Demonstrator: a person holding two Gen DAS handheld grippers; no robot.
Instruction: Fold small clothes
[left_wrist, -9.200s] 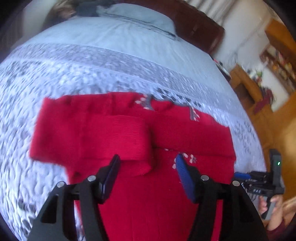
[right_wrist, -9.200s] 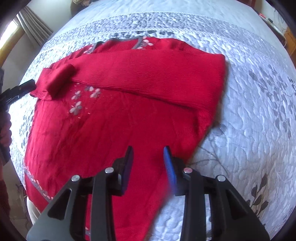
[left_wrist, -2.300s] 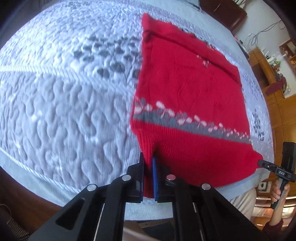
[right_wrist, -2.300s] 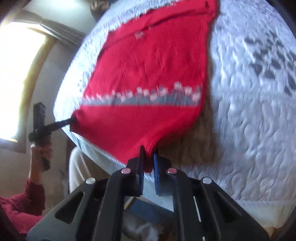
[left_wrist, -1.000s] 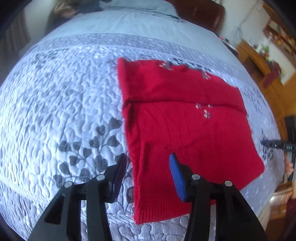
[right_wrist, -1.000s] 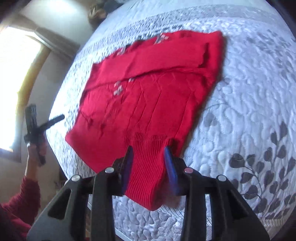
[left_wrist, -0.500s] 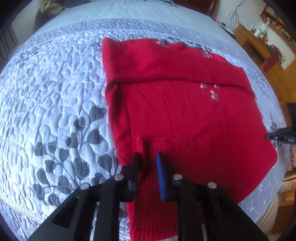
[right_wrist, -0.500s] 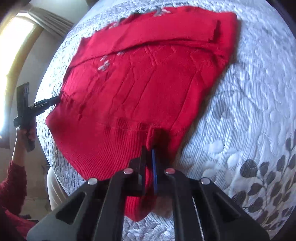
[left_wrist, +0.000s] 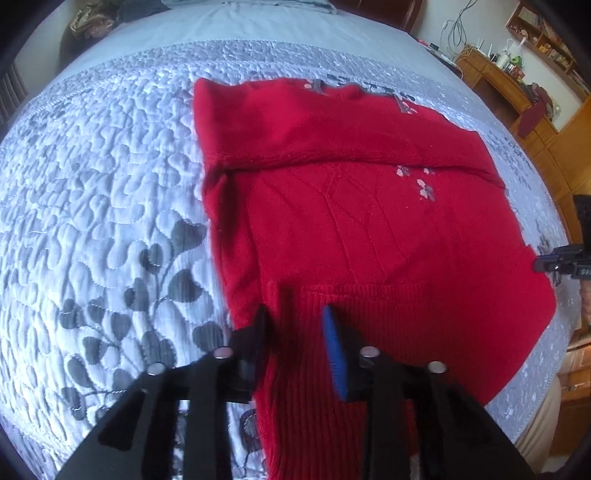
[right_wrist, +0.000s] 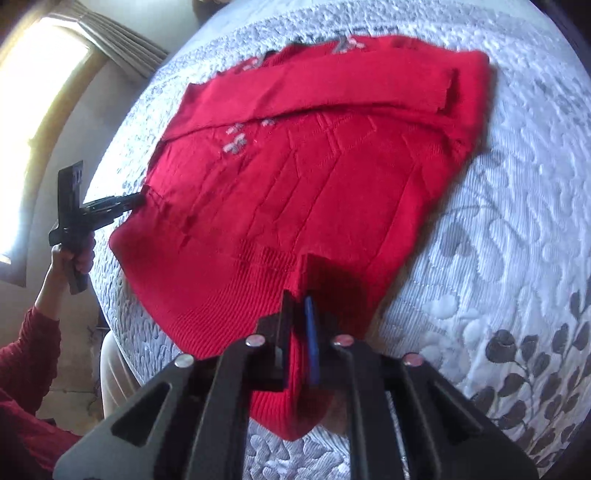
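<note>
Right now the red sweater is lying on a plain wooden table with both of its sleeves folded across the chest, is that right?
Not quite. The red sweater lies on a bed, on a pale quilted bedspread with grey leaf patterns, not on a wooden table. The left wrist view shows it clearly. The sleeves are indeed folded across the chest.

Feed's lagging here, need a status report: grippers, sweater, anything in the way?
Right gripper pinching the red sweater hem, jaws easing open. Left gripper opening astride the hem. Sweater flat on the quilt. Nothing in the way.
</note>
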